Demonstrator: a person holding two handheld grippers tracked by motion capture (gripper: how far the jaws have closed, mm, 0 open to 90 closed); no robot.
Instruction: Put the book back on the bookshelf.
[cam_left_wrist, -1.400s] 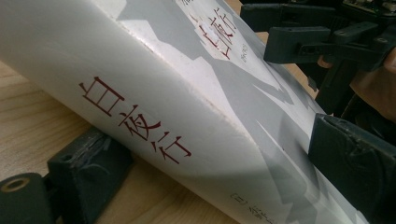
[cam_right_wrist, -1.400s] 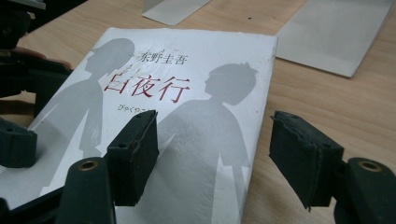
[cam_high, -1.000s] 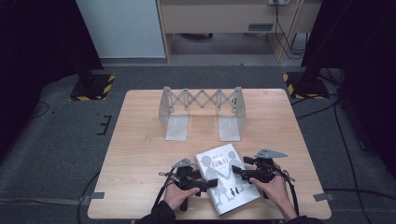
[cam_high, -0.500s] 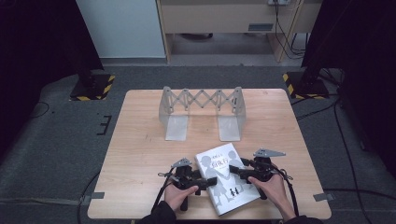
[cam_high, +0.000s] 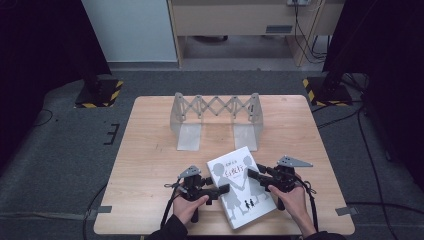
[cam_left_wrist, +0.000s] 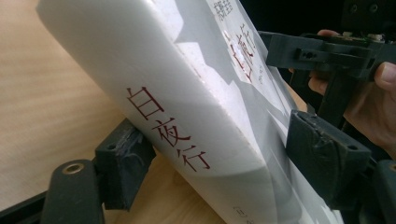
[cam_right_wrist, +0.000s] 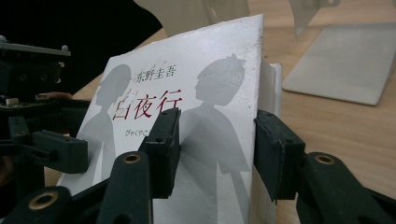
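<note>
while two grippers, left gripper (cam_high: 224, 190) and right gripper (cam_high: 253, 175), clamp one book (cam_high: 242, 192), one rack (cam_high: 215, 117) stands.

Two handheld grippers, both matte black plastic with chunky squared parts. Left gripper (cam_high: 223, 189) has a grey three-cornered plate (cam_high: 189, 171) on top and a black cable (cam_high: 169, 210) trailing back past the left hand (cam_high: 189, 208). Right gripper (cam_high: 252, 174) carries the same kind of grey plate (cam_high: 294, 162), with a black cable (cam_high: 311, 207) running by the right hand (cam_high: 289, 199). Close up, the jaws are blocky black pads (cam_right_wrist: 164, 151) with scuffed, chipped faces, each with a small round hole on the side. The arms behind them have brass-coloured ring inserts (cam_right_wrist: 131, 158) at the pivots. Dark sleeves (cam_high: 170, 231) at the wrists.
</note>
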